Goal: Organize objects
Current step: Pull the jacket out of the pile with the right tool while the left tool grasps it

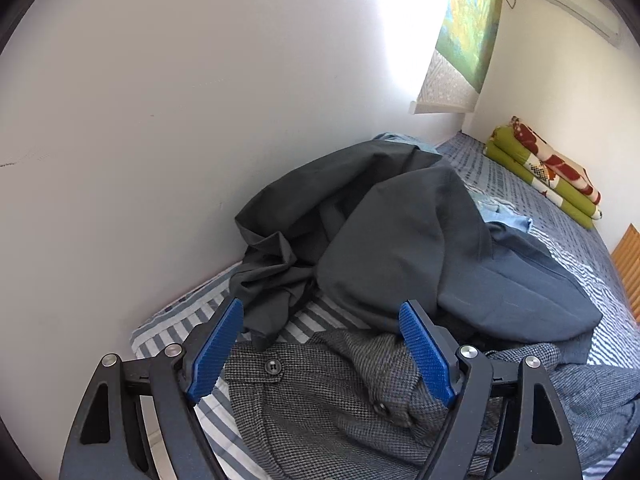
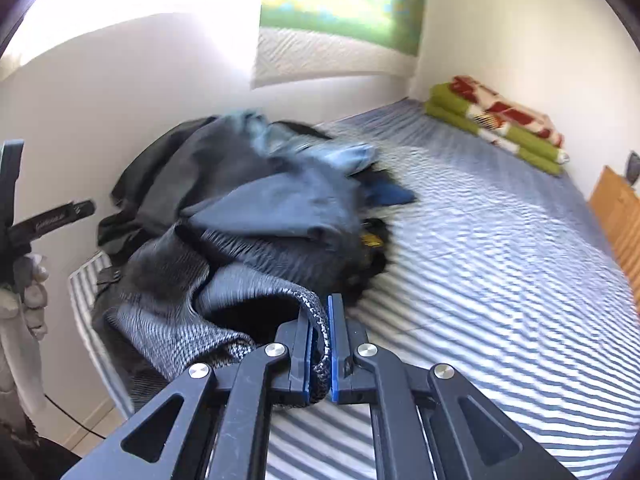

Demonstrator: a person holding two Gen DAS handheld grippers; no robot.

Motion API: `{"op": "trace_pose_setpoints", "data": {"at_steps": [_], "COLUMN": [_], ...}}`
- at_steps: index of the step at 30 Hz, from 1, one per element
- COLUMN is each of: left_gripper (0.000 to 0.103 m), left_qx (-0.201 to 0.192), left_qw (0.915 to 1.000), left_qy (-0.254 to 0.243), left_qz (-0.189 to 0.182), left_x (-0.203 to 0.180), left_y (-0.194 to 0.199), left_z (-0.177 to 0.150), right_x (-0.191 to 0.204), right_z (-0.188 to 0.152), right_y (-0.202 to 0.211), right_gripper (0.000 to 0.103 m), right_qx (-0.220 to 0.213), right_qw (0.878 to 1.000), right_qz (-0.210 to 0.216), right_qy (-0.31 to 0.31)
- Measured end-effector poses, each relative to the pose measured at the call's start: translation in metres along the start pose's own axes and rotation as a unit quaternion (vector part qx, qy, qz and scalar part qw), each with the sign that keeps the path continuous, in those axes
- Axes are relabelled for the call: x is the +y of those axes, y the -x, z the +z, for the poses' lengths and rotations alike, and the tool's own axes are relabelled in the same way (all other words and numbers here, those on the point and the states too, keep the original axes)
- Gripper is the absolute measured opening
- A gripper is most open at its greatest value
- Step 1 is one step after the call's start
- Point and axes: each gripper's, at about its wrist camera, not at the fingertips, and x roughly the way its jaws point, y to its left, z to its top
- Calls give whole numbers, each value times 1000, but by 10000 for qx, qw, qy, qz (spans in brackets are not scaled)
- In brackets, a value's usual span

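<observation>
nearest, right gripper [image 2: 320,344] clamped hard on the hem of the grey tweed garment [image 2: 168,320], a fold of woven edge pinched between the blue pads [image 2: 333,332], no gap to spare. left gripper [image 1: 320,344] spread wide above the same tweed piece, nothing held, pads on either side of a buttoned placket with a dark button [image 1: 273,366] showing. likely soft and floppy, middling in weight, thick enough to bunch; probably drags its neighbours along if pulled from one corner only. better taken at a second spot along the waistband or hem, near the button, so as to spread it flat. just behind, a heap of clothes [image 1: 400,240] in slate and charcoal, smooth, thin, probably slippery, lying partly on the tweed. all of it on the striped bed sheet [image 2: 500,280], against the white wall [image 1: 160,120]. further off, folded green and red blanket [image 2: 500,120] at the head of the bed. beyond, a window blind [image 2: 340,20], bright with glare.
</observation>
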Motion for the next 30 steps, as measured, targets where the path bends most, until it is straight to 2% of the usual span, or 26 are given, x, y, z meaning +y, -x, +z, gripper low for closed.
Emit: {"op": "trace_pose_setpoints", "data": {"at_steps": [6, 11, 14, 16, 19, 20, 22, 24, 25, 26, 27, 28, 30], "left_gripper": [83, 83, 83, 83, 83, 83, 83, 83, 84, 85, 87, 90, 92], "left_qx": [-26, 171, 252, 298, 476, 566, 724, 850, 893, 936, 958, 962, 963], "left_qw": [9964, 9887, 9822, 9769, 9669, 9624, 9523, 9398, 9327, 9244, 9149, 9040, 8797], "left_qy": [-629, -939, -1151, -1337, -1597, -1688, -1899, -2208, -2379, -2579, -2796, -3025, -3498], "left_qz": [-567, -1156, -1465, -1638, -1932, -2050, -2274, -2468, -2561, -2648, -2751, -2864, -3075], "left_x": [-70, -125, -161, -185, -222, -236, -263, -292, -307, -324, -339, -354, -381], "left_y": [10, 13, 18, 22, 27, 28, 33, 41, 47, 54, 62, 70, 90], "left_z": [-10, -24, -34, -43, -63, -71, -87, -108, -121, -134, -148, -163, -196], "right_x": [-81, -158, -204, -236, -286, -300, -319, -324, -324, -320, -317, -314, -315], "right_z": [-20, -39, -46, -49, -58, -63, -78, -97, -106, -113, -122, -126, -133], "right_y": [31, 61, 80, 91, 93, 86, 66, 56, 57, 59, 62, 65, 67], "right_gripper": [5, 5, 6, 5, 6, 6, 8, 12, 20, 37, 47, 62, 64], "right_qx": [3, -22, -121, -217, -87, 118, 768, 1131, 1154, 1126, 1065, 998, 1006], "right_qw": [9968, 9863, 9753, 9626, 9466, 9458, 9510, 9534, 9547, 9564, 9573, 9584, 9601], "right_qz": [-716, -1299, -1860, -2359, -2724, -2701, -2378, -2116, -2090, -2103, -2159, -2189, -2142], "right_qy": [-348, -1020, -1187, -1313, -1723, -1801, -1819, -1831, -1775, -1684, -1599, -1536, -1490]}}
